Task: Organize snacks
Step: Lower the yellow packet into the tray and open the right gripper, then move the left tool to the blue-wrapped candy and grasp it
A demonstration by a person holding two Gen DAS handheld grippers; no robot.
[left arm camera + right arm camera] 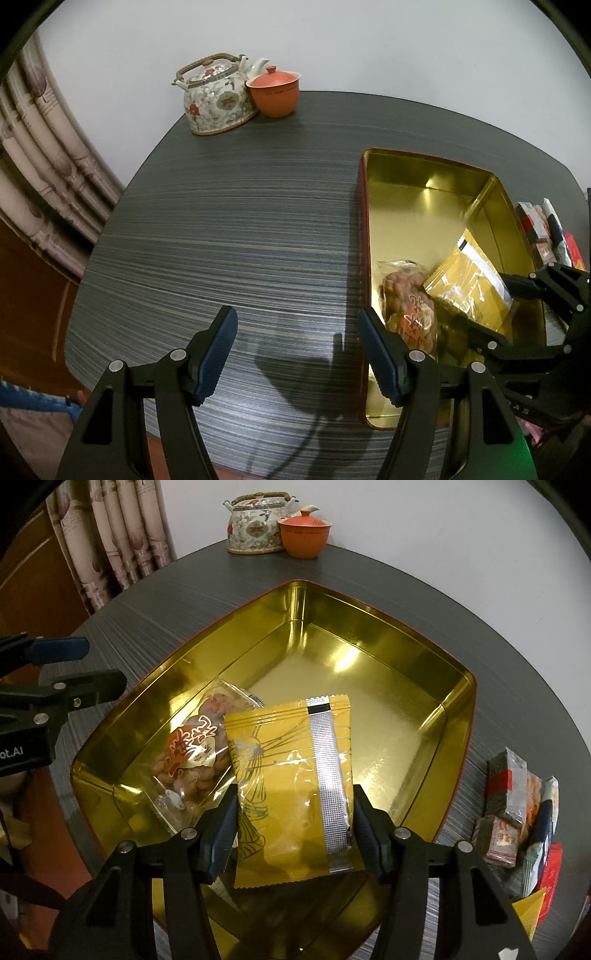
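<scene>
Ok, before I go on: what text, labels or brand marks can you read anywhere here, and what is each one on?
"ot.AI": on the body of the left tongs, cut off by the picture's edge.
"AS": on the right tongs, the rest hidden.
Red characters on the clear nut packet: too stylised to read.
Print on the small packets beside the gold tin: too small and blurred.
Yellow packet: line drawing only, no words.

You have a dark grey table with a fine striped grain (229, 236) before you. At its far edge a floral ceramic teapot with a woven handle (216, 98) stands touching an orange clay lidded cup (274, 92). An open gold-lined metal tin with red outer walls (373, 635) sits on it, with a cluster of small wrapped snack packets (517, 812) just beside the tin.
</scene>
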